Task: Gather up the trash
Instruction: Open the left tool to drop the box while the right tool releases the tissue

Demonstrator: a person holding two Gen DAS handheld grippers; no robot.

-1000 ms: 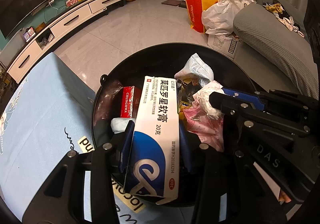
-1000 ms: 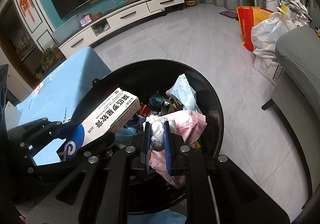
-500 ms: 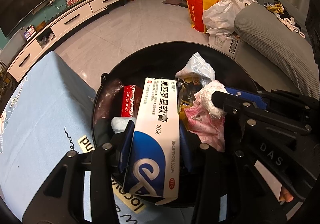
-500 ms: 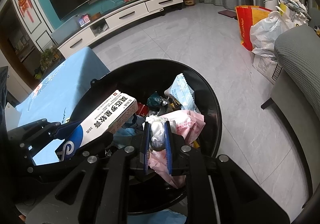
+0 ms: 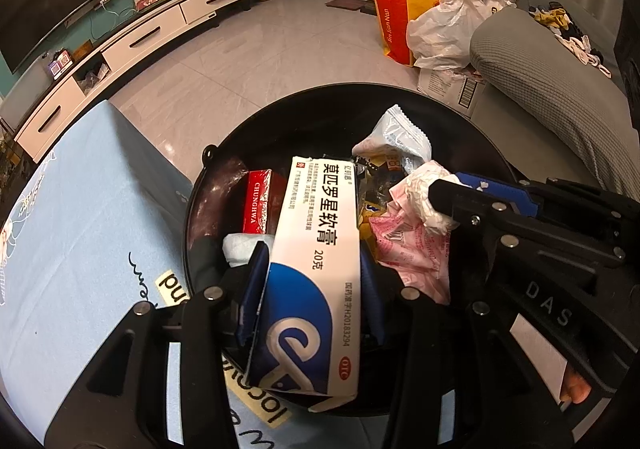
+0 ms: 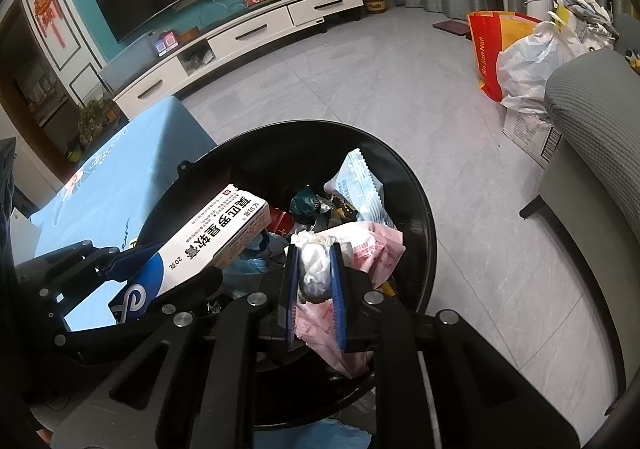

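1. Black plastic forms the round trash bin [image 5: 280,129], which stands beside the blue-covered table [image 5: 80,209] and is the landmark for everything here; both grippers hang over its open mouth.

2. Left gripper [image 5: 312,269]: its jaws are part-way apart and clamp a white-and-blue medicine box [image 5: 316,249] by its long sides. The box hangs over the near half of the bin, its long axis running from the near rim toward the bin's middle, far end tilted up.

3. Right gripper [image 6: 314,281]: its jaws stand narrow and pinch a crumpled white tissue [image 6: 314,269], with a pink wrapper [image 6: 372,253] caught beside and below it. This bundle sits over the bin's right half, above the heap.

4. Inside the bin already lie a red cigarette box [image 5: 260,205] toward the left wall and a pale blue sachet [image 5: 400,133] toward the far wall.

5. What matters for the coming move: both loads lie straight down-and-forward from their jaws and directly over the bin, so letting go looks like all that is left. The tissue is the closer to the heap and should simply settle.

6. The box, being long, may tip as it falls; with its near end at the near rim, it could catch there or slide out onto the table unless it goes in far end first.
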